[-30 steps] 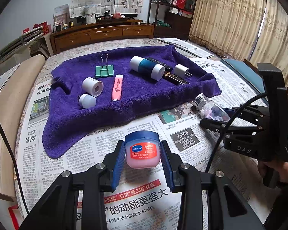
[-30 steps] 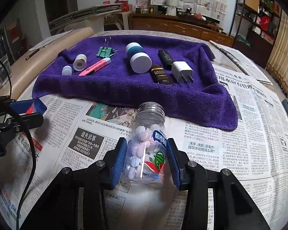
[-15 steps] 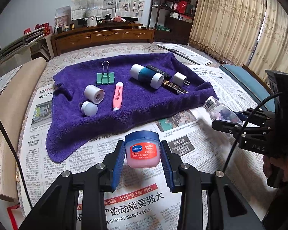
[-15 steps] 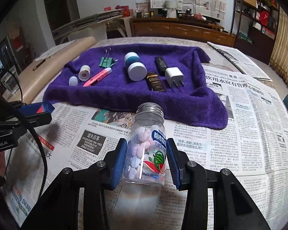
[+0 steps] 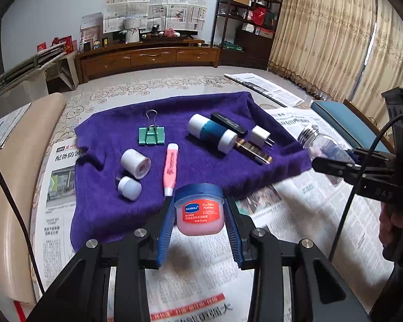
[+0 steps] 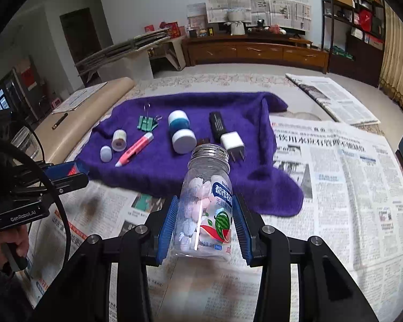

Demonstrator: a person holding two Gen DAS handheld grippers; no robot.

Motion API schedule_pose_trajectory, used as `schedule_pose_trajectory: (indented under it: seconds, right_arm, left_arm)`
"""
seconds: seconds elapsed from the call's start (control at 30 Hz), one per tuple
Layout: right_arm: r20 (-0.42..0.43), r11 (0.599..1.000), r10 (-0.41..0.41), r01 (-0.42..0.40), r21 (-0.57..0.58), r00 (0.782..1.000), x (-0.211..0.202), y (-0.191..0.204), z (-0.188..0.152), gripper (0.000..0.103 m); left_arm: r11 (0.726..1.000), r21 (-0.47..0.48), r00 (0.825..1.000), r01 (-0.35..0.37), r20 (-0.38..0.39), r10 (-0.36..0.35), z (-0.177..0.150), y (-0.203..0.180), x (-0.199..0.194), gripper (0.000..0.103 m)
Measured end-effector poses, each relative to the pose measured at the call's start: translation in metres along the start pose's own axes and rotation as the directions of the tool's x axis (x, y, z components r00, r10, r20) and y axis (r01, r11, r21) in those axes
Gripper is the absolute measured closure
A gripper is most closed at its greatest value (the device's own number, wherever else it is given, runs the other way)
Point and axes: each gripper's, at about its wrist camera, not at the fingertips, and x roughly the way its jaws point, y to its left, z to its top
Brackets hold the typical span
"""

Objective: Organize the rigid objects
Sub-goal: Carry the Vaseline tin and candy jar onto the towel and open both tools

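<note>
My left gripper [image 5: 199, 216] is shut on a small pink lip-balm jar [image 5: 199, 209] with a blue lid, held above the newspaper at the near edge of the purple towel [image 5: 201, 177]. My right gripper [image 6: 205, 222] is shut on a clear candy bottle [image 6: 205, 206] with a silver cap, lifted and tilted forward; it also shows in the left wrist view [image 5: 323, 147]. On the towel lie a green binder clip [image 5: 151, 135], a pink pen [image 5: 170, 165], a white roll [image 5: 135, 160], a white cap [image 5: 129, 188], a white-and-teal tube [image 5: 212, 132], a black case [image 5: 228, 124], a dark bar [image 5: 254, 152] and a white charger [image 5: 260, 136].
Newspapers [image 6: 335, 177] cover the table around the towel. A beige cushioned edge [image 5: 10, 187] runs along the left. A blue seat [image 5: 344, 123] is at the right. A wooden cabinet [image 5: 147, 56] and shelves [image 5: 244, 18] stand far behind.
Both grippers have risen and moved forward toward the towel with their objects. The candy bottle now tips forward over the towel's near edge.
</note>
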Motion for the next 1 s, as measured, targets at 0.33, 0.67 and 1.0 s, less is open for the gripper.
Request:
schedule_pose_trajectory:
  seconds: [0.33, 0.67, 1.0]
  right_arm:
    - [-0.021, 0.996, 0.071, -0.072, -0.051, 0.997, 0.028, 0.005, 0.049, 0.061]
    - [-0.065, 0.99, 0.096, -0.102, -0.097, 0.993, 0.07, 0.018, 0.066, 0.061]
    - [-0.084, 0.996, 0.004, -0.011, -0.09, 0.996, 0.104, -0.018, 0.093, 0.061]
  left_arm:
    - [1.0, -0.021, 0.999, 0.017, -0.03, -0.017, 0.034, 0.016, 0.032, 0.068]
    - [0.998, 0.02, 0.993, 0.054, -0.107, -0.051, 0.054, 0.008, 0.088, 0.068]
    - [0.991, 0.118, 0.986, 0.056, -0.162, -0.036, 0.056, -0.009, 0.115, 0.068]
